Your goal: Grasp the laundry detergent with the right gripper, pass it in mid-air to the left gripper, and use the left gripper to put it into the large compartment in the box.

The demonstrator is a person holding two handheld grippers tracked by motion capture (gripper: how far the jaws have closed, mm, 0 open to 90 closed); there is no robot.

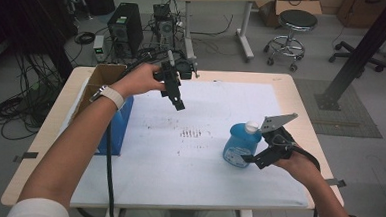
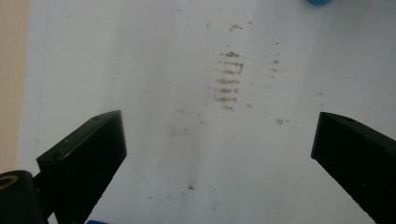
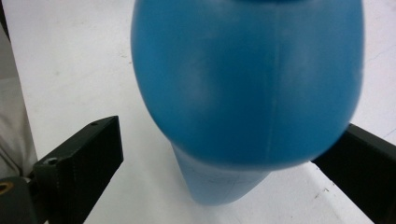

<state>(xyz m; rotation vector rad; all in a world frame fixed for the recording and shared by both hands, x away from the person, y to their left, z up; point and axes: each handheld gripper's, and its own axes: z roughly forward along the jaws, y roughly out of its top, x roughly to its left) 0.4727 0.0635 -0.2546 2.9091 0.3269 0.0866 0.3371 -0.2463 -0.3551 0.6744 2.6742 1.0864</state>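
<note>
Even indoor light, soft shadows, blue bottle (image 3: 247, 88) blurred up close, grainy high view

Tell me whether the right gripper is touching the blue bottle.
Cannot tell. In the right gripper view, the right gripper stands open around the blue bottle; one jaw shows a gap, the other meets its outline.

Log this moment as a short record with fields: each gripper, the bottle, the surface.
left gripper: open, held above the white sheet, nothing between its jaws
right gripper: open, jaws on either side of the blue bottle, one jaw apart from it
blue bottle: upright, white cap on
white sheet: covers the table, brown smudges near its middle
cardboard box: at the left edge
</note>
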